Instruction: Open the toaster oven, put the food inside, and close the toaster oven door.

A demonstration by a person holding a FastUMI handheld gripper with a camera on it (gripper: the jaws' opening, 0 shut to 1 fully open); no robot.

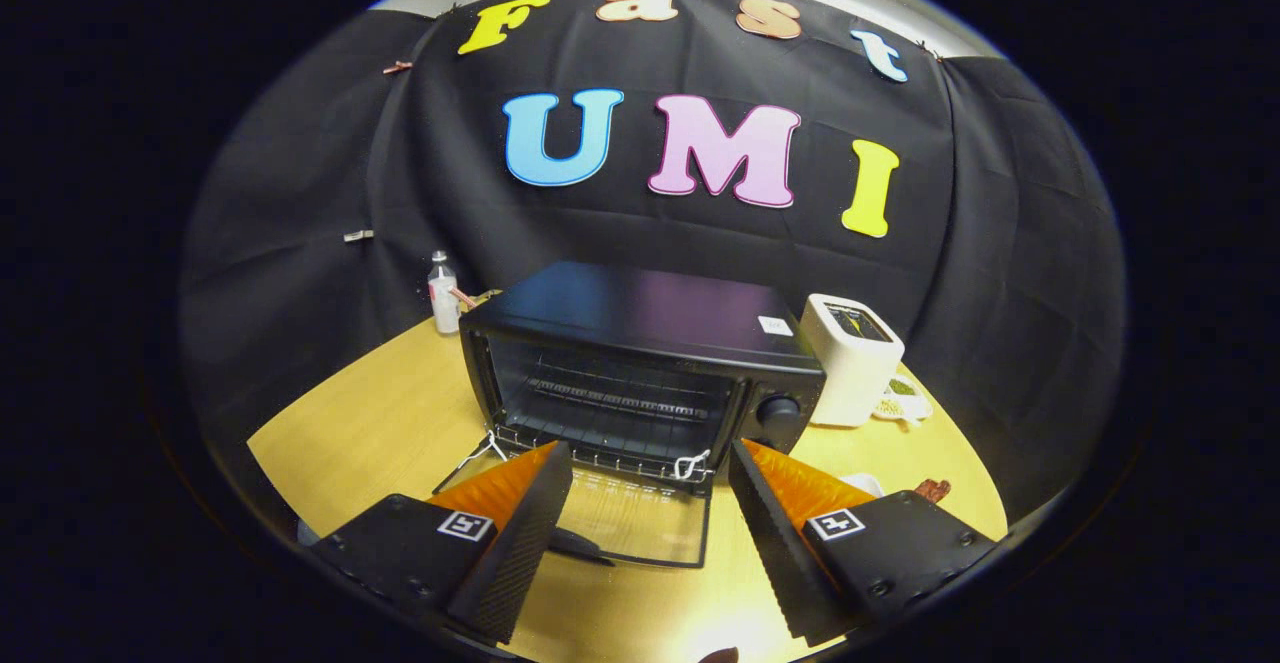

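A black toaster oven point(640, 343) stands on the wooden table just beyond my fingers. Its glass door point(630, 518) is folded down flat toward me, lying between the fingers, with its handle at the near edge. The wire rack point(610, 413) inside holds nothing that I can see. My gripper point(650, 463) is open, its fingers spread wide on either side of the lowered door and holding nothing. A brownish piece of food point(932, 489) peeks out beyond the right finger, partly hidden by it.
A white slot toaster point(852, 355) stands right of the oven, with a small plate point(905, 403) behind it. A small bottle point(443, 293) stands at the oven's back left. Bare wooden table point(370, 423) lies left of the oven.
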